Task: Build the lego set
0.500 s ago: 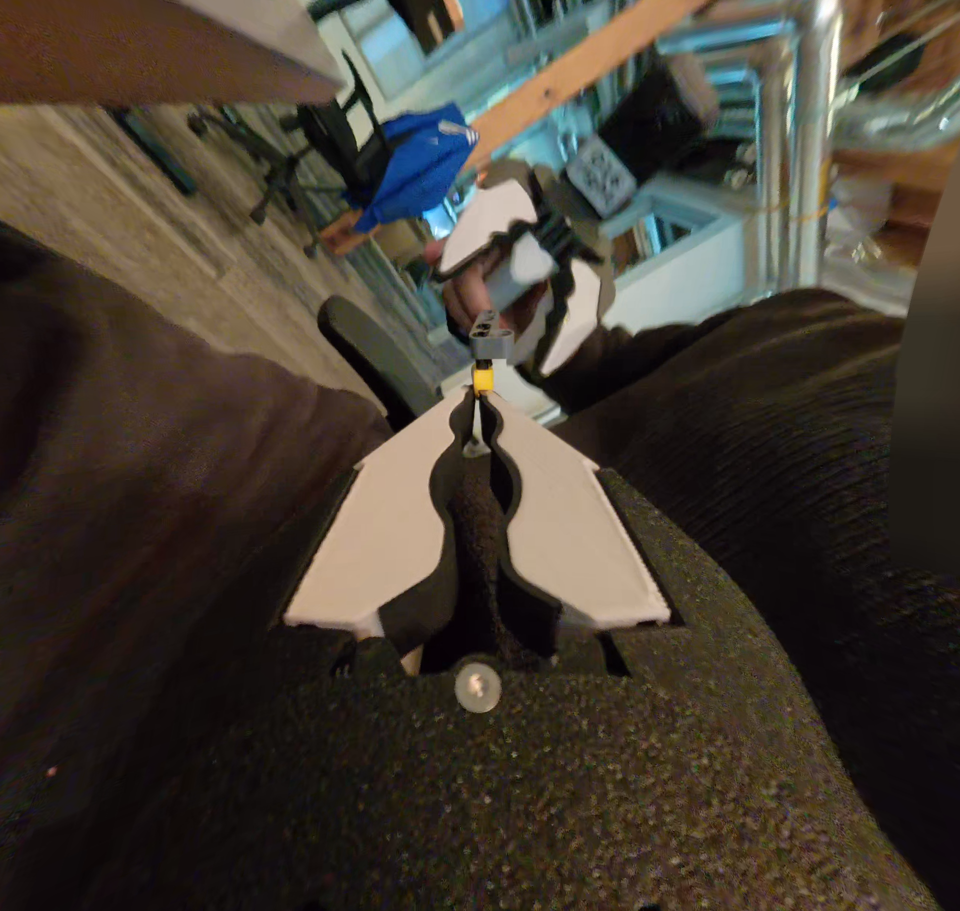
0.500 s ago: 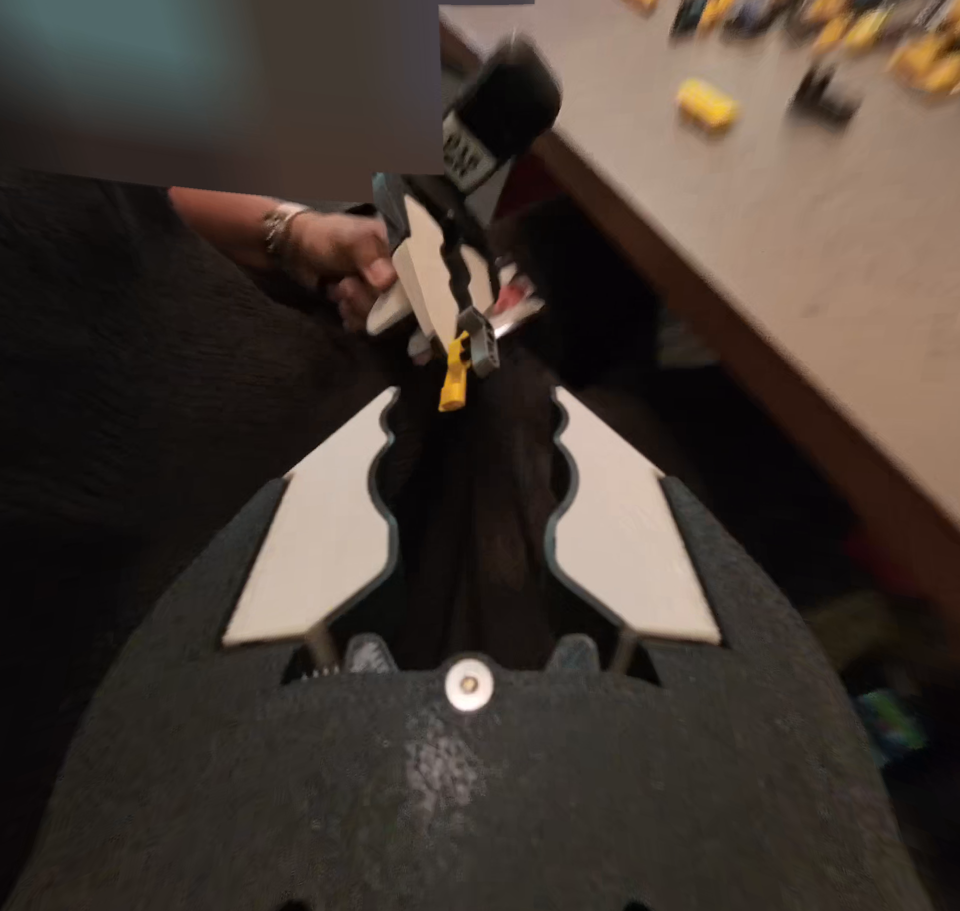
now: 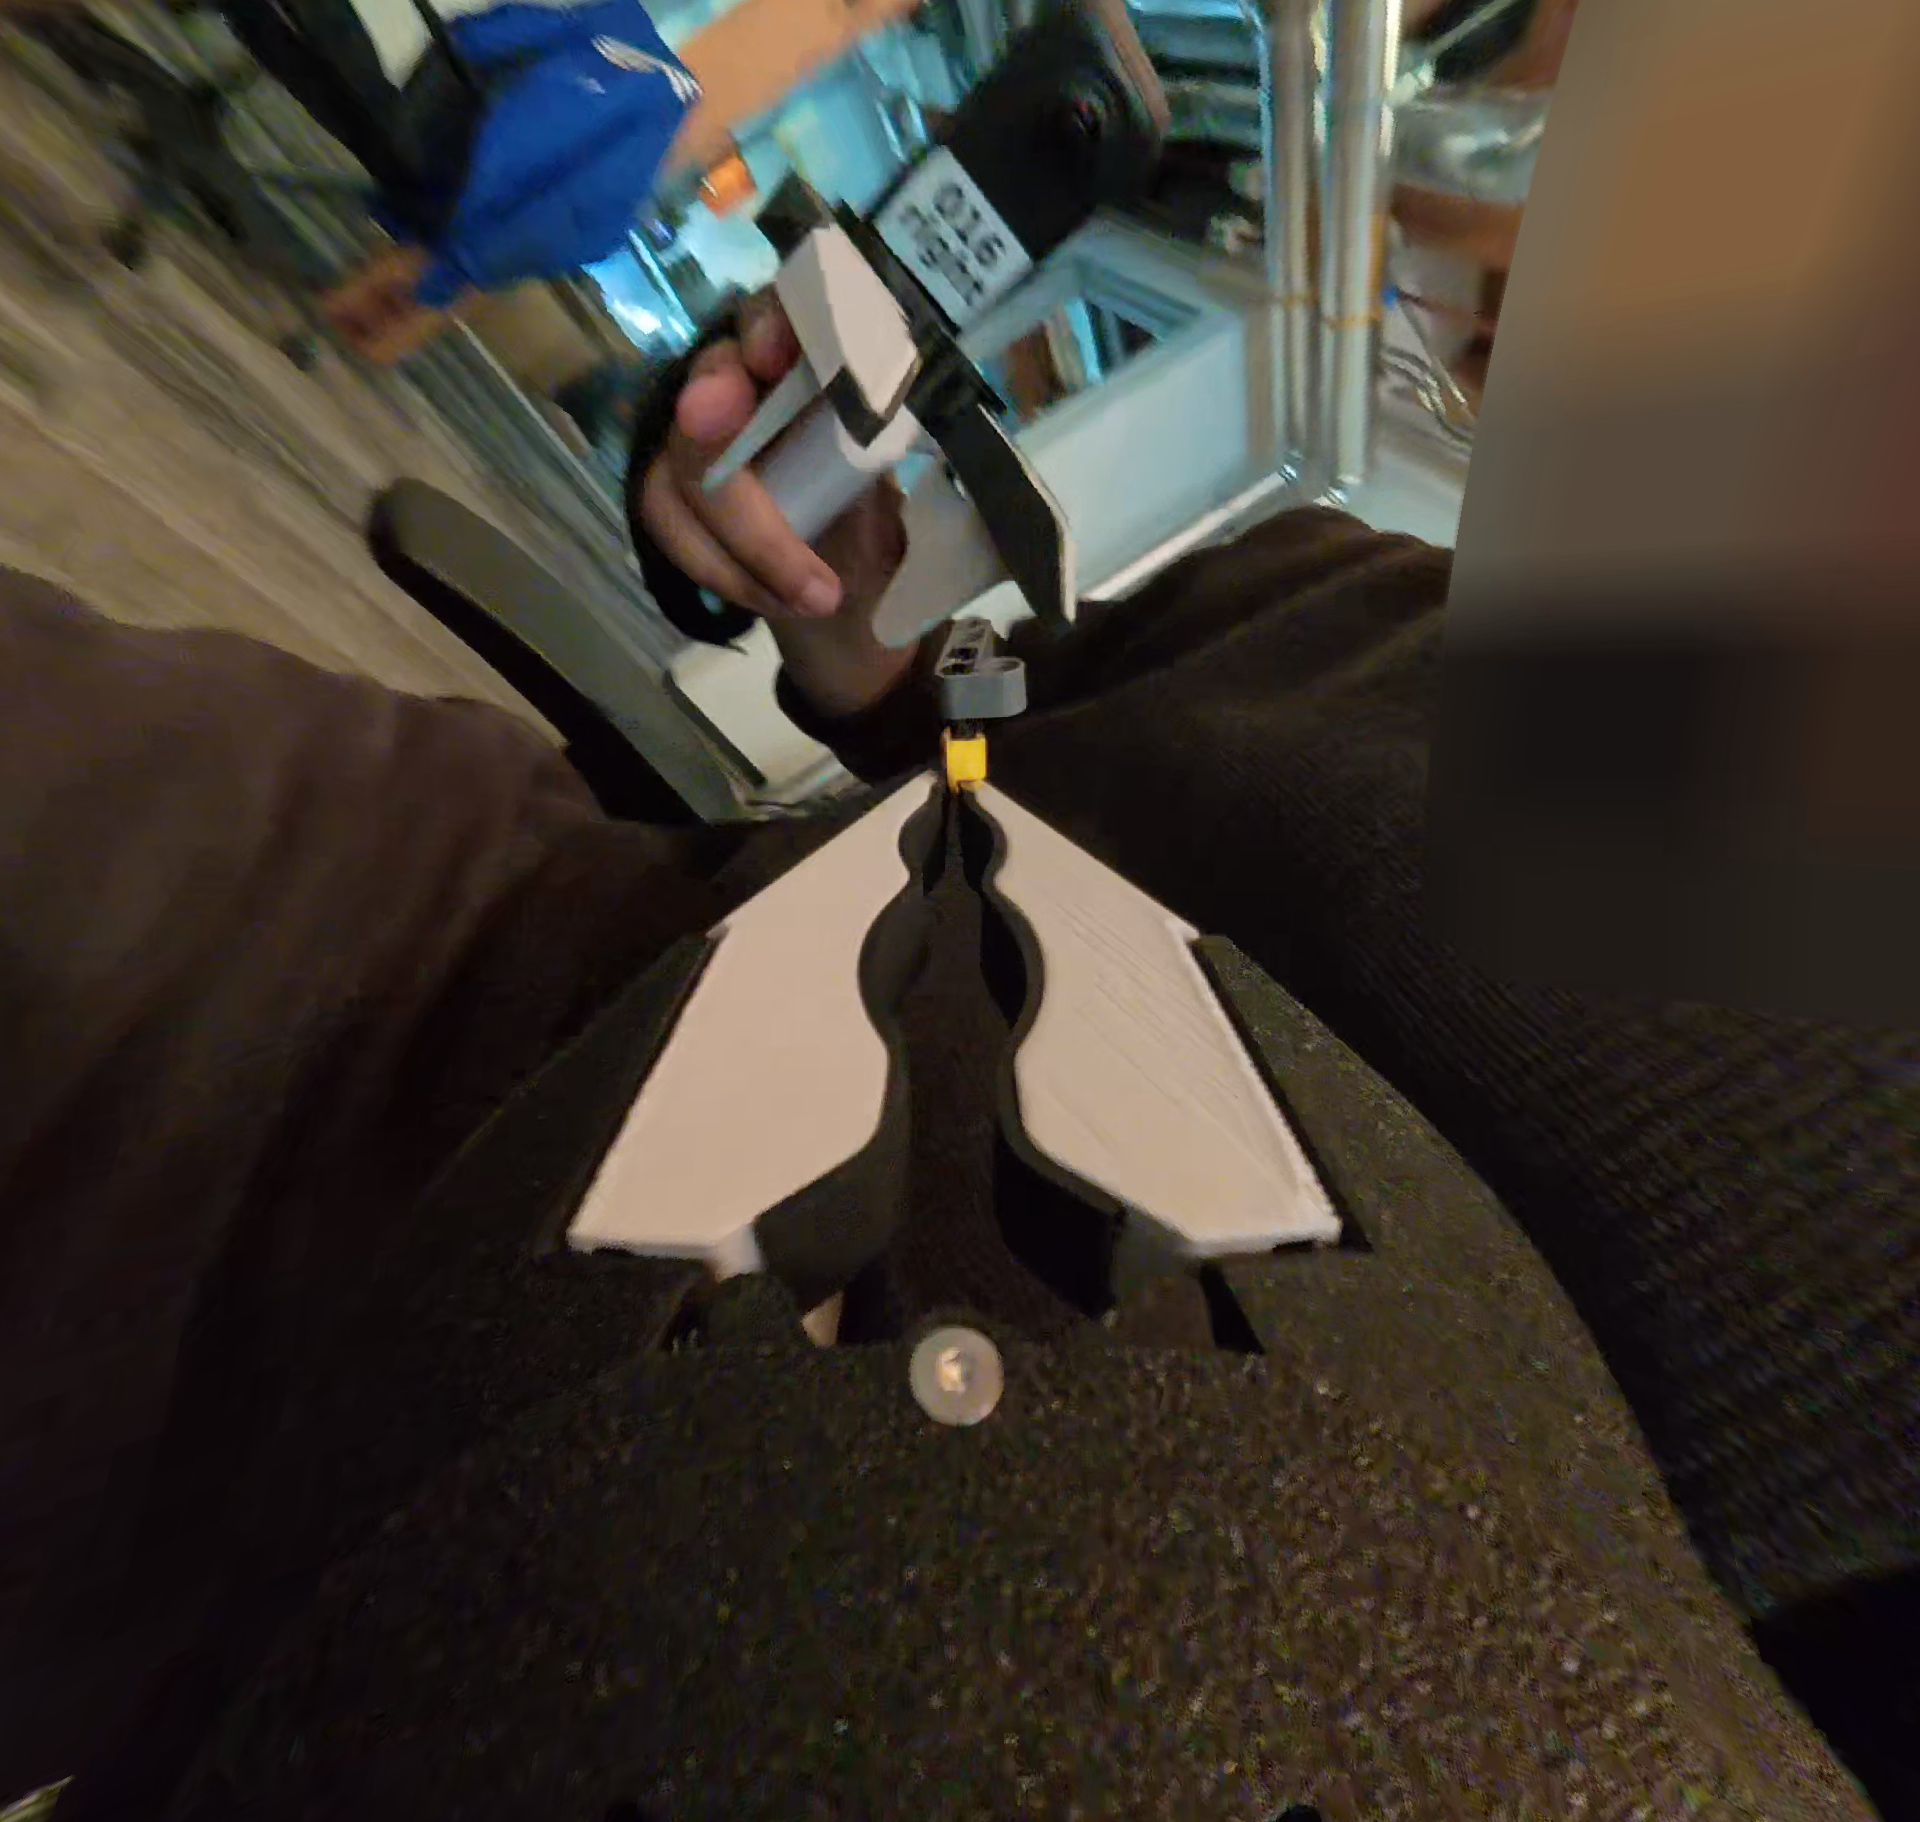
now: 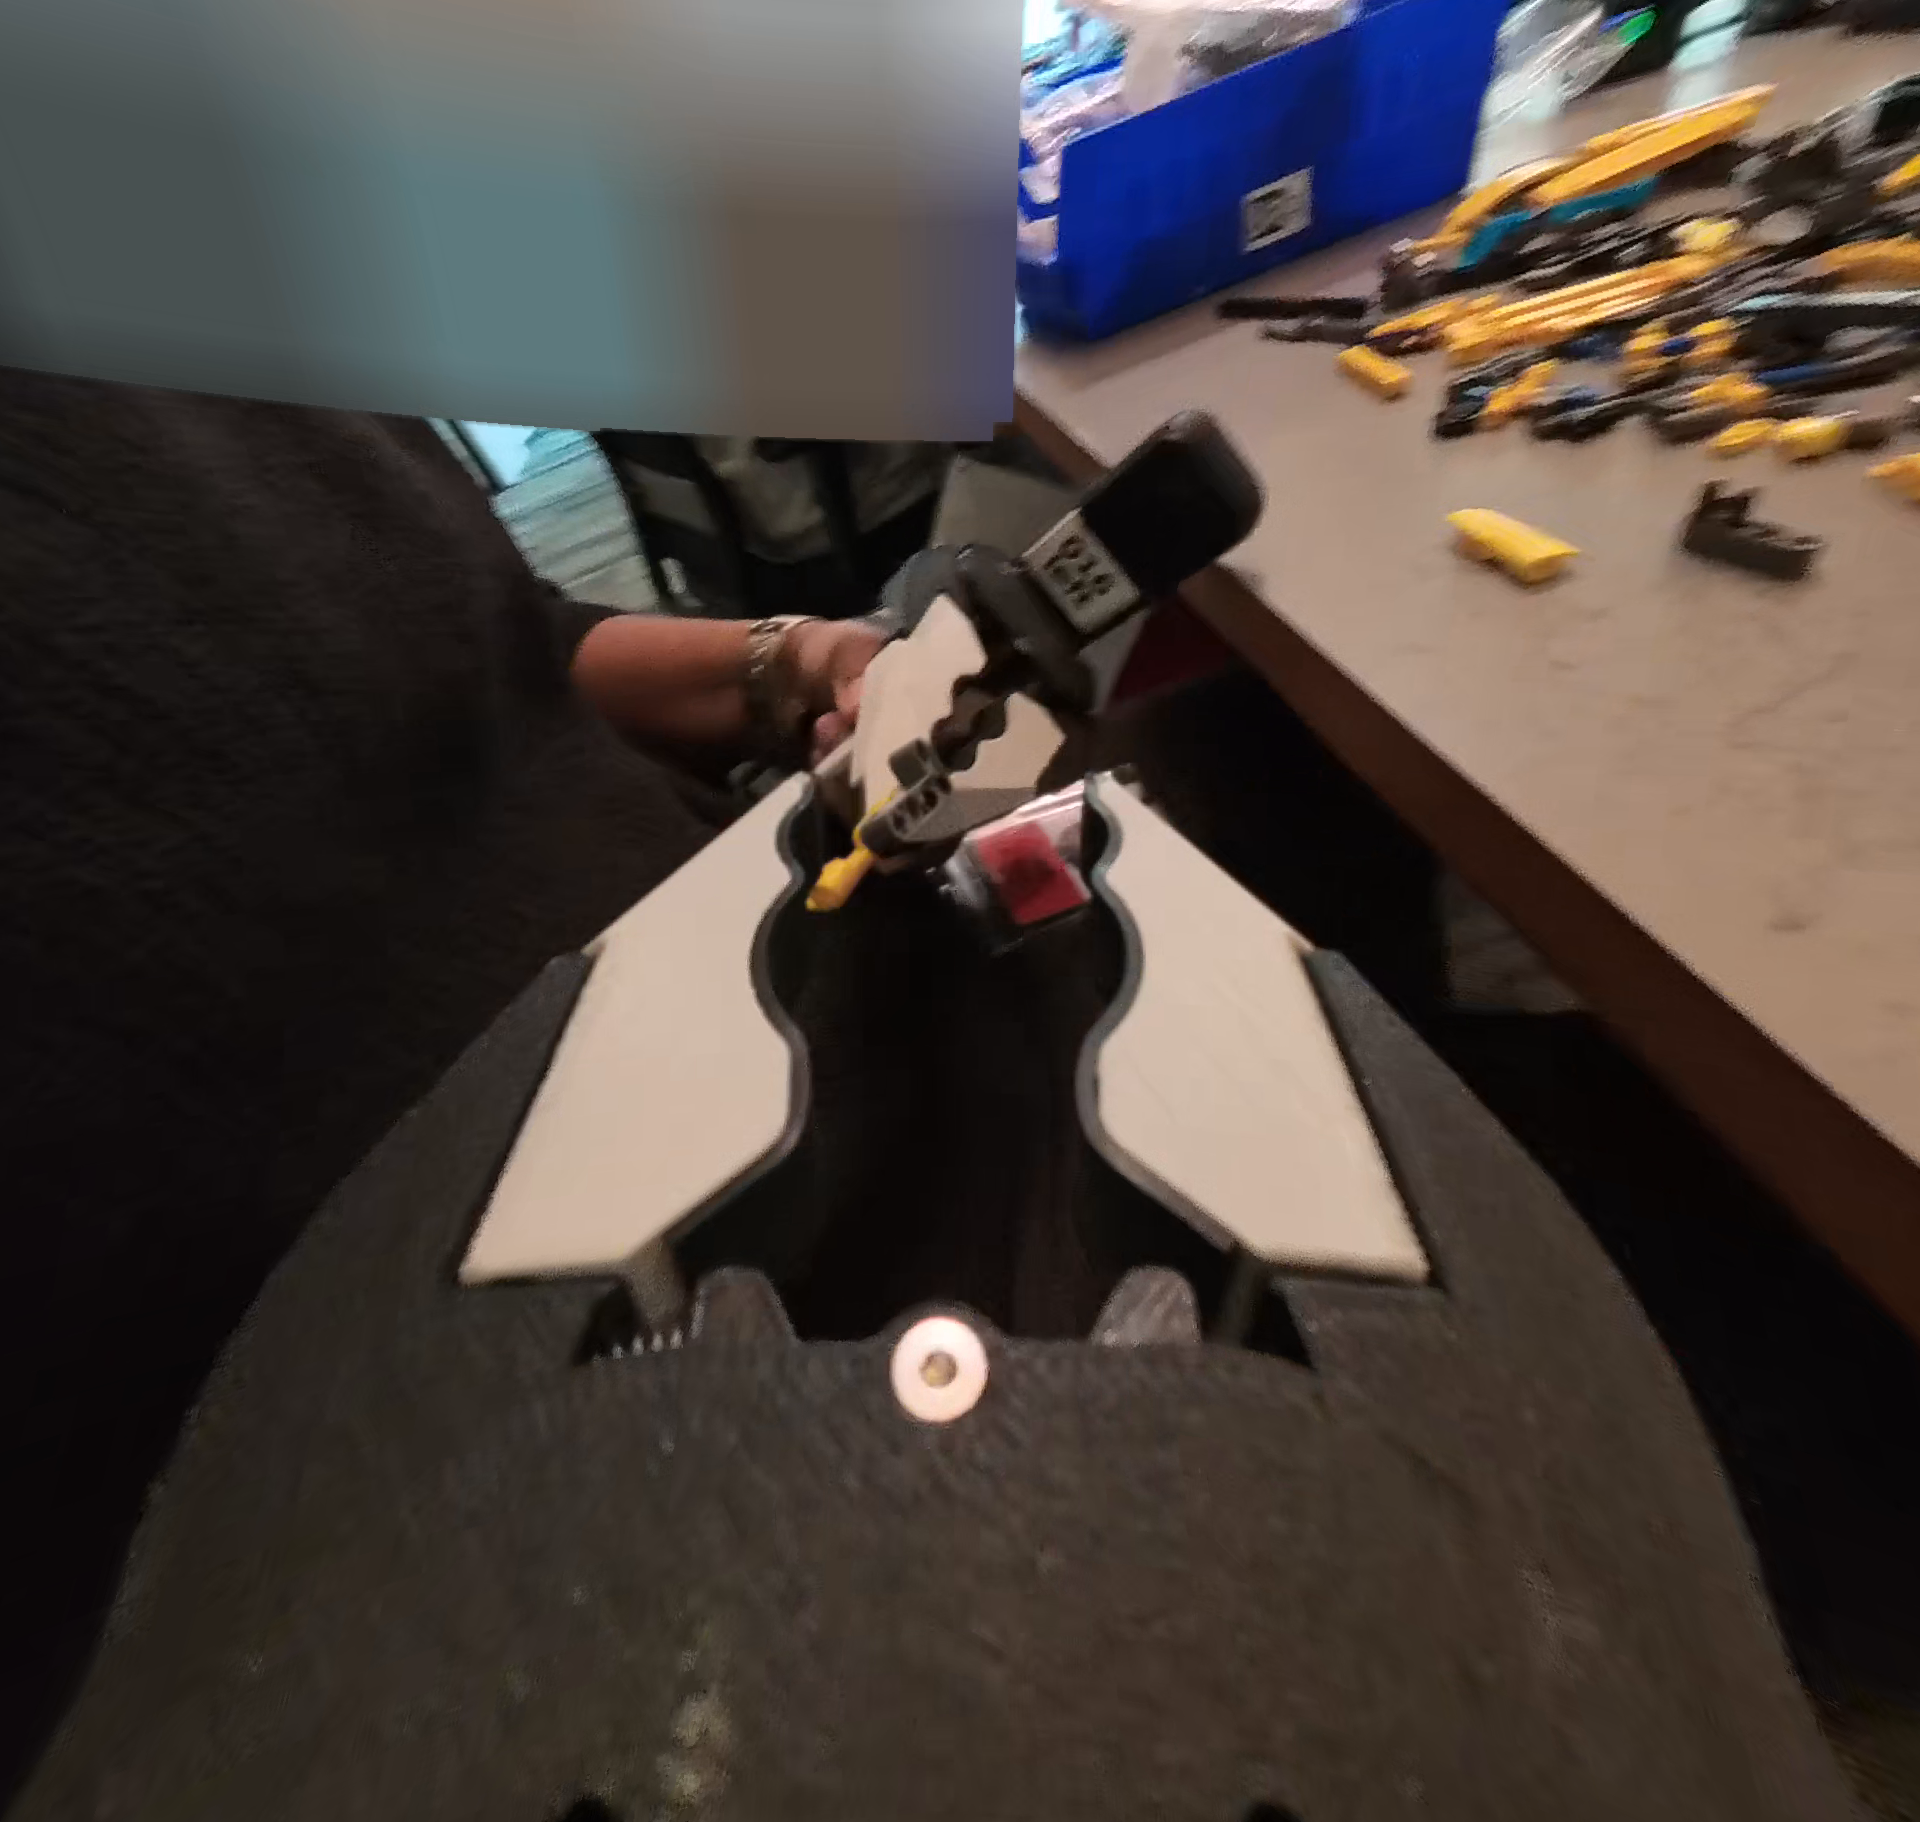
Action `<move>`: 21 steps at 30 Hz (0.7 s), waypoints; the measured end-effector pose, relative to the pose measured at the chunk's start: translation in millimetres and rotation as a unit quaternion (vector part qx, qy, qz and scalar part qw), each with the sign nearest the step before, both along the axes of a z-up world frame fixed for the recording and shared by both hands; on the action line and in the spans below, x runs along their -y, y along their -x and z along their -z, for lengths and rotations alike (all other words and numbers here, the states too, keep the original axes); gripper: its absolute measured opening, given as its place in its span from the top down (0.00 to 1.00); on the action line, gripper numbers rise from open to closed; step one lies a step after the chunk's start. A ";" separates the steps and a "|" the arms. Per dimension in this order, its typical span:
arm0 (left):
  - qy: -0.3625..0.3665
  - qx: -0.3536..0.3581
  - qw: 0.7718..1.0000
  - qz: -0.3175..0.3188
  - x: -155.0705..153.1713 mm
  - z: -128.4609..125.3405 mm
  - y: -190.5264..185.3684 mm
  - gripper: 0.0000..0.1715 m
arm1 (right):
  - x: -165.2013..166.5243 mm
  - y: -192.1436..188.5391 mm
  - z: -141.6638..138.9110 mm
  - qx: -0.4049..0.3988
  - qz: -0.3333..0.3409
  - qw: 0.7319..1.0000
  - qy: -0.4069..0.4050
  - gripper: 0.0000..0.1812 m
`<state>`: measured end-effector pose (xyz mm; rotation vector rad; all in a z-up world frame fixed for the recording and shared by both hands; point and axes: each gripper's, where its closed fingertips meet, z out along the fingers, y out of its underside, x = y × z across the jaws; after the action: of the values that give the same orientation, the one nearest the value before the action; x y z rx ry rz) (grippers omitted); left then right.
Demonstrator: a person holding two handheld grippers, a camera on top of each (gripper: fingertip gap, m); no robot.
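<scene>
In the left wrist view the left gripper (image 3: pixel 961 801), at frame centre, pinches a yellow pin (image 3: pixel 963 757) joined to a grey beam (image 3: pixel 981 668). In the right wrist view the right gripper (image 4: pixel 948 808) stands spread wide, empty, the beam between its tips. Scattered bricks (image 4: pixel 1662 318) cover the table (image 4: pixel 1558 733), upper right.

A small yellow pin (image 3: pixel 963 760) pinched at its end, plugged into a grey beam (image 3: pixel 981 669).

1. Dim indoor light; dark clothing swallows most lower detail.
2. Cool daylight glows from windows (image 3: pixel 1132 390) behind.
3. Motion blur smears the backgrounds and the bench (image 4: pixel 1558 733).
4. Wide-angle distortion bends the edges.
</scene>
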<state>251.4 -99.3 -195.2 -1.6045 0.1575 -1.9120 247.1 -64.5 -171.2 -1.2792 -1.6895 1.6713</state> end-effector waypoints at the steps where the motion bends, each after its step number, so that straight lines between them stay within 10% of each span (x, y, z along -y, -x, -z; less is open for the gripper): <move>1: -0.001 0.007 1.000 0.018 3.9 -0.7 -2.1 1.00 | 5.1 -3.3 0.9 0.007 -0.021 1.000 0.003 0.73; 6: -0.002 0.004 0.995 0.098 24.3 6.0 -21.9 1.00 | 38.0 -18.0 11.6 0.006 -0.120 0.991 -0.064 0.87; 21: 0.013 -0.024 0.989 0.144 38.4 18.8 -38.9 1.00 | 54.9 -40.8 14.3 0.088 -0.211 0.973 -0.027 0.81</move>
<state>290.3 -137.7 -213.9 -1.7216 0.4058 -2.0980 287.9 -119.4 -185.5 -1.1252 -2.2221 1.7638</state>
